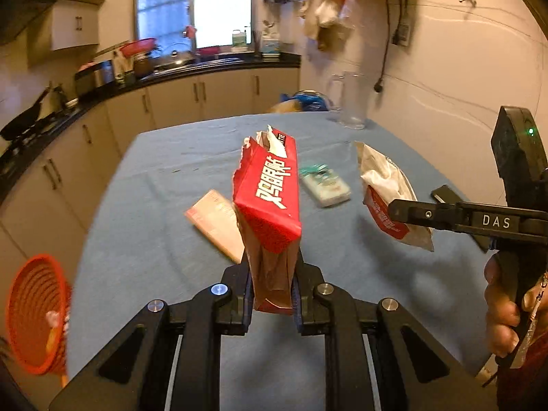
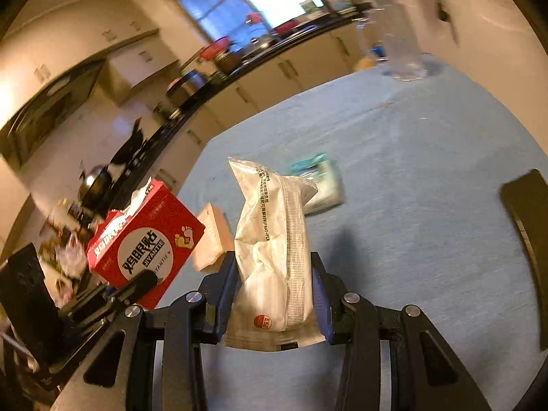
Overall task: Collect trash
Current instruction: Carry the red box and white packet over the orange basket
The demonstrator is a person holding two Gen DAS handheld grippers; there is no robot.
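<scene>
My left gripper [image 1: 272,275] is shut on a torn red box [image 1: 269,191] and holds it above the blue table [image 1: 164,185]. My right gripper [image 2: 274,284] is shut on a white crumpled packet [image 2: 274,239], also held above the table; the packet shows in the left wrist view [image 1: 387,185] at the right, and the red box shows in the right wrist view [image 2: 144,236] at the left. A pink flat box [image 1: 214,219] and a green-white packet [image 1: 323,185] lie on the table.
An orange basket [image 1: 34,311] sits off the table's left edge. A clear jug [image 1: 351,101] stands at the far right of the table. A black flat object [image 2: 527,239] lies at the table's right. Kitchen counter and cabinets [image 1: 171,92] run behind.
</scene>
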